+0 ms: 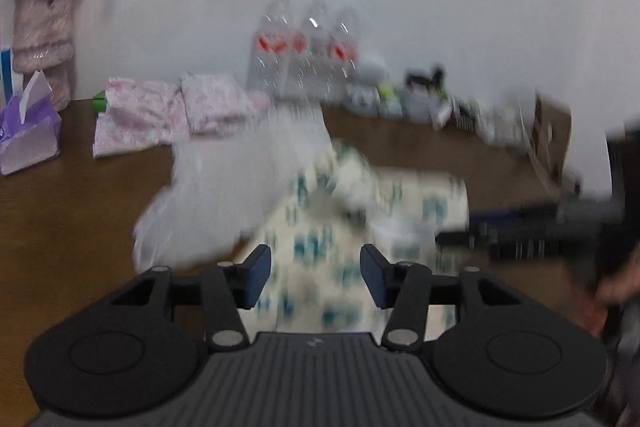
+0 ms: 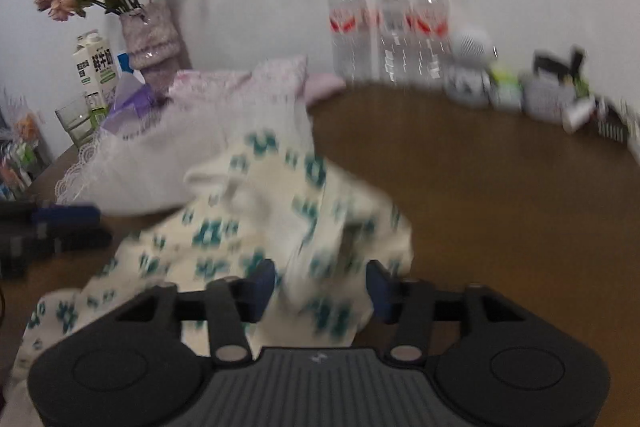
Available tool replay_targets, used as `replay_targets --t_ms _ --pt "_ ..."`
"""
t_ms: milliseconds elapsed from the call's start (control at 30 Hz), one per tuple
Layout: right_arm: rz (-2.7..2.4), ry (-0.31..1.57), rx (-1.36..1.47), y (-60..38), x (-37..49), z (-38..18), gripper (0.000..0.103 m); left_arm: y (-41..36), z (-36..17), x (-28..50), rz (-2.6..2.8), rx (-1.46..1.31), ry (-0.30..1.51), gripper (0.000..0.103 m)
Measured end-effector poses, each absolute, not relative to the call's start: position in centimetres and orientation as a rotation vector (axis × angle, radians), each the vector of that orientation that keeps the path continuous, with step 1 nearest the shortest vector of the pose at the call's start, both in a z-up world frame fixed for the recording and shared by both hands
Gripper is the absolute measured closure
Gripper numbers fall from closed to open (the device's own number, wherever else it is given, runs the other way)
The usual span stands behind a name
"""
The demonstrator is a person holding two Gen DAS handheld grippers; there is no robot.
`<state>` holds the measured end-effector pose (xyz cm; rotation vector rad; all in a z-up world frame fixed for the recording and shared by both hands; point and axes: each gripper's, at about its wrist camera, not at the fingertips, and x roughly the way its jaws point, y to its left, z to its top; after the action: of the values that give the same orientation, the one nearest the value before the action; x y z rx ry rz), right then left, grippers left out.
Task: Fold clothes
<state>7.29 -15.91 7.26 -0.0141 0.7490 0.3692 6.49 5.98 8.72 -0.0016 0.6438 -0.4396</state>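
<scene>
A cream garment with teal flower print (image 1: 320, 247) lies crumpled on the brown table (image 1: 72, 219). A white lacy garment (image 1: 224, 187) lies beside and partly under it. My left gripper (image 1: 315, 277) is open, its blue pads either side of the printed cloth just above it. In the right wrist view the printed garment (image 2: 256, 235) is bunched in front of my right gripper (image 2: 321, 291), which is open and holds nothing. The white garment (image 2: 168, 159) sits behind it. The left gripper shows at the left edge (image 2: 52, 227). Both views are blurred.
Folded pink clothes (image 1: 168, 107) lie at the back left. A tissue pack (image 1: 28, 135), a flower vase (image 2: 150, 39), a milk carton (image 2: 94, 63), three water bottles (image 2: 390, 27) and several small items (image 2: 540, 91) line the wall. Bare table (image 2: 500, 207) stretches to the right.
</scene>
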Motion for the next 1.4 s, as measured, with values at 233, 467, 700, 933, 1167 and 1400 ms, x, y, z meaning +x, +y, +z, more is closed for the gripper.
replay_targets --t_ms 233,467,700,933,1167,1400 --pt "0.382 0.709 -0.135 -13.7 13.0 3.5 0.072 4.3 3.9 9.8 -0.38 0.163 0.702 0.061" --pt "0.431 0.675 -0.163 -10.5 20.8 2.4 0.074 8.0 3.3 17.9 -0.404 0.166 0.675 0.056" --pt "0.297 0.747 0.06 -11.4 27.9 3.5 0.089 9.2 3.6 25.1 -0.338 0.091 0.711 0.055" --pt "0.392 0.562 -0.155 -17.4 18.5 7.4 0.035 8.1 7.9 11.6 -0.424 0.222 0.626 0.03" --pt "0.348 0.537 -0.361 -14.5 22.8 4.6 0.077 1.4 3.8 6.3 -0.443 0.229 0.735 0.038" --pt "0.374 0.644 0.036 -17.8 19.5 6.1 0.099 5.4 3.0 1.6 -0.504 0.196 0.74 0.039"
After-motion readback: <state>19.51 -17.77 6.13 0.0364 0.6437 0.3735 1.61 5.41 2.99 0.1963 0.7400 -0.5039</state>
